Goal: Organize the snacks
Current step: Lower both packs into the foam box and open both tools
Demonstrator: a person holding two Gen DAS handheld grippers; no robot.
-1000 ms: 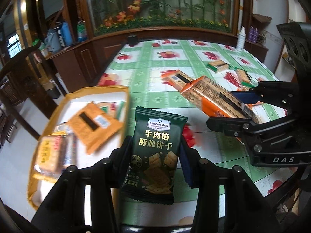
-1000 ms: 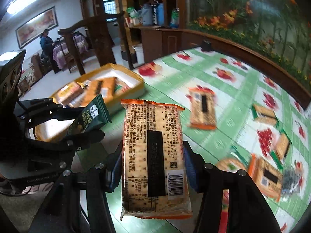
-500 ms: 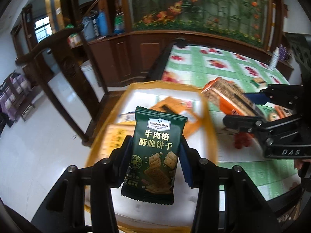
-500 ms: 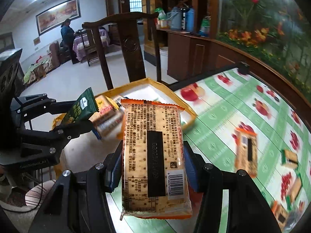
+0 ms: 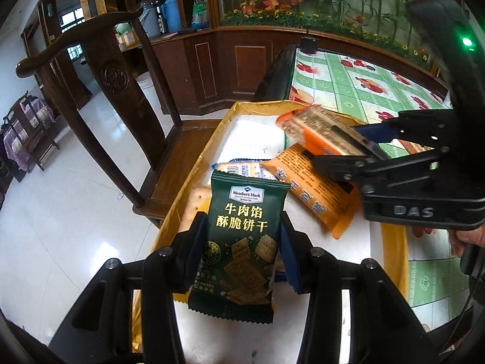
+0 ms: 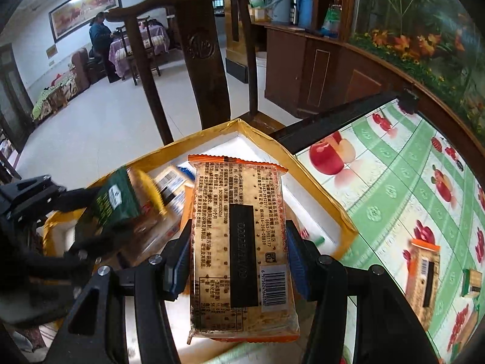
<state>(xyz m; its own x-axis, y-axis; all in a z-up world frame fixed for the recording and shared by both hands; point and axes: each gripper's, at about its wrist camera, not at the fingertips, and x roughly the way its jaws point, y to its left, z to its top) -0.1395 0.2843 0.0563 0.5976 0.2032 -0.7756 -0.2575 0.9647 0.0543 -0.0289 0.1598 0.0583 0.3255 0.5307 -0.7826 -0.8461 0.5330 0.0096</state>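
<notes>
While several packets already lie in the yellow-rimmed tray [image 5: 194, 179], the left hand-held gripper [image 5: 242, 242] clamps a green cracker packet [image 5: 239, 242] and the right hand-held gripper [image 6: 239, 254] an orange one [image 6: 239, 242] above it; more snacks [image 6: 424, 270] wait on the counter [image 6: 394, 188].

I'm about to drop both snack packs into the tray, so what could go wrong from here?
1. The tray overhangs the table edge above the chair; a push could tip it.
2. The left gripper and right gripper are close together over the tray, so they could bump on release.
3. The green pack hangs near the tray's near rim and might land on it or outside; the orange pack would fall onto piled packets and could slide.
</notes>
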